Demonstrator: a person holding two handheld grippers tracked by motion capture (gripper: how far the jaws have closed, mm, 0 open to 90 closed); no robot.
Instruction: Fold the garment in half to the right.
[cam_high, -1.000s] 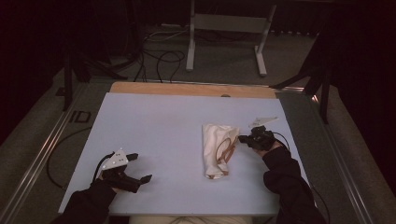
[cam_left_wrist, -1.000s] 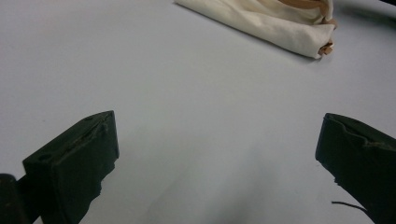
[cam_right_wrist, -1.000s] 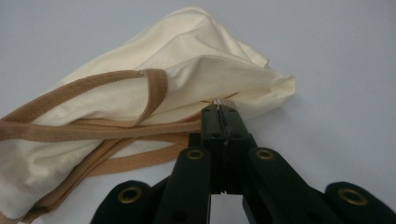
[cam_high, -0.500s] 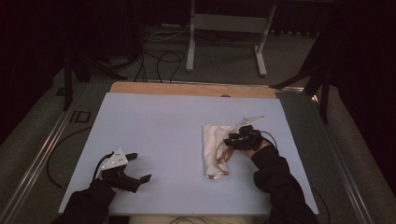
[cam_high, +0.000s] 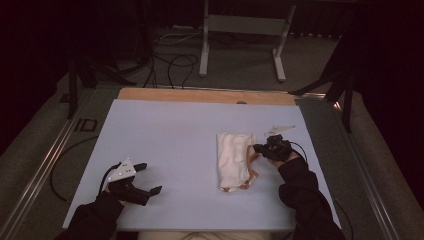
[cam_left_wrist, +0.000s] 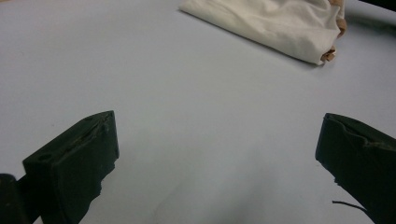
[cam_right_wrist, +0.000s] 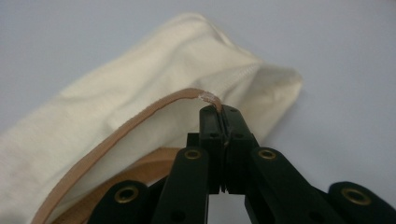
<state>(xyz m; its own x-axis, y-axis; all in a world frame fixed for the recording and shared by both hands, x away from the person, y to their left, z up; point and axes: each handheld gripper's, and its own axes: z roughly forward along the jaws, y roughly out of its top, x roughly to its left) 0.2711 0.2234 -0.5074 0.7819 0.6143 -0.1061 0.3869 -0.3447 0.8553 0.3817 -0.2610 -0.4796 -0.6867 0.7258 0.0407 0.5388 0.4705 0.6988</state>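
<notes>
At lower left of the high view, the left gripper (cam_high: 145, 177) rested on the counter (cam_high: 170, 130), jaws spread wide and empty. Right of centre lay the folded cream garment (cam_high: 232, 160). The right gripper (cam_high: 256, 148) had just closed its jaws, pinching the garment's tan trim (cam_right_wrist: 140, 119).

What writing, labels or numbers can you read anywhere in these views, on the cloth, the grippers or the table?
None can be read.
Cream cloth: no tag or print visible.
Left gripper and right gripper: no readable markings.
Table: bare surface, no labels.
Rail beside the table: a boxy mark, too small and dark to read.
</notes>
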